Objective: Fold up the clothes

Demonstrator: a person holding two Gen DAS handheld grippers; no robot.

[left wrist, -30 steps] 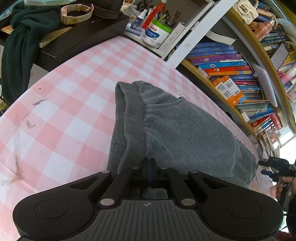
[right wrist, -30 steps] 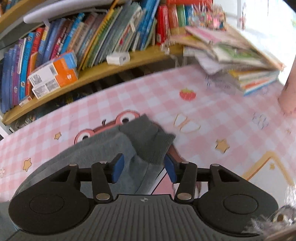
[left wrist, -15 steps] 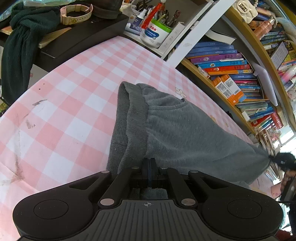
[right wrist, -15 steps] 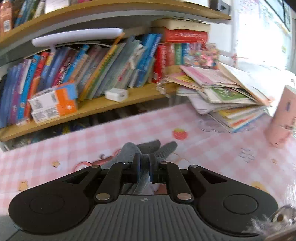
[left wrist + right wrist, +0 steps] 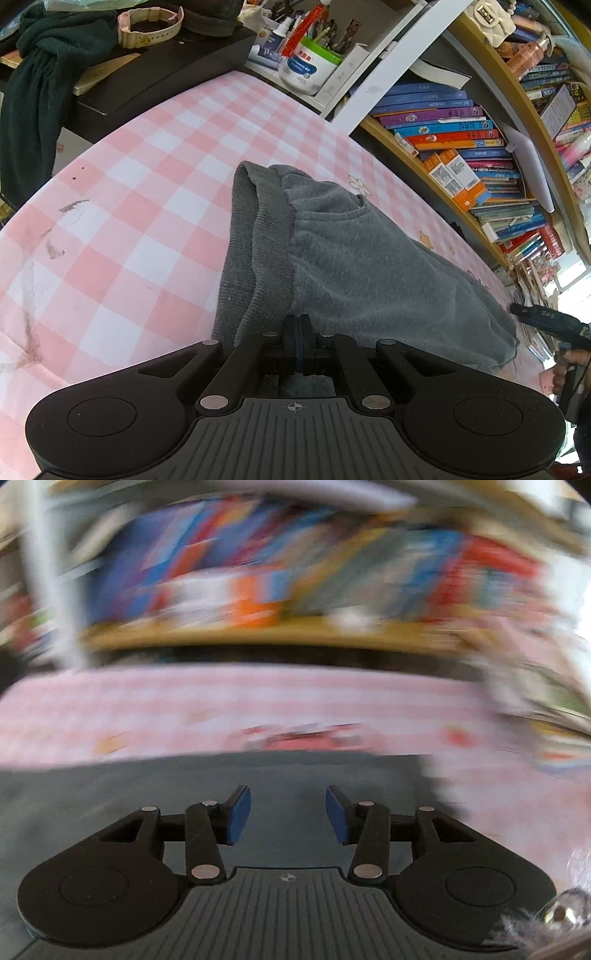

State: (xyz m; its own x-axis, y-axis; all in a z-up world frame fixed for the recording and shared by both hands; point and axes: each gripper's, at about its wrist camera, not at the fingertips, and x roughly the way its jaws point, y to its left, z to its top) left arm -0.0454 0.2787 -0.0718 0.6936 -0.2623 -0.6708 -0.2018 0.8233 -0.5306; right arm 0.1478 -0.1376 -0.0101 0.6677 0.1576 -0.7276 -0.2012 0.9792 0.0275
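Note:
A grey sweatshirt-like garment (image 5: 362, 254) lies on the pink checked tablecloth (image 5: 147, 221), its ribbed hem (image 5: 255, 229) turned toward the left. My left gripper (image 5: 299, 343) is shut on the near edge of the grey garment. In the left wrist view my right gripper (image 5: 543, 319) shows at the far right beside the garment's end, held by a hand. The right wrist view is heavily blurred by motion; there my right gripper (image 5: 288, 814) is open, blue pads (image 5: 238, 812) wide apart, above grey cloth (image 5: 221, 775) with nothing between them.
A bookshelf (image 5: 461, 147) packed with books runs along the table's far side. A white tub of pens (image 5: 306, 62) and a black box (image 5: 155, 74) with a dark green cloth (image 5: 33, 92) stand at the back left. Dark stains (image 5: 55, 251) mark the tablecloth.
My right gripper closed on the garment's far cuff, pulled it up and taut, then let go and now swings fast with its fingers open. The garment has dropped back slack. My left gripper kept its hold.

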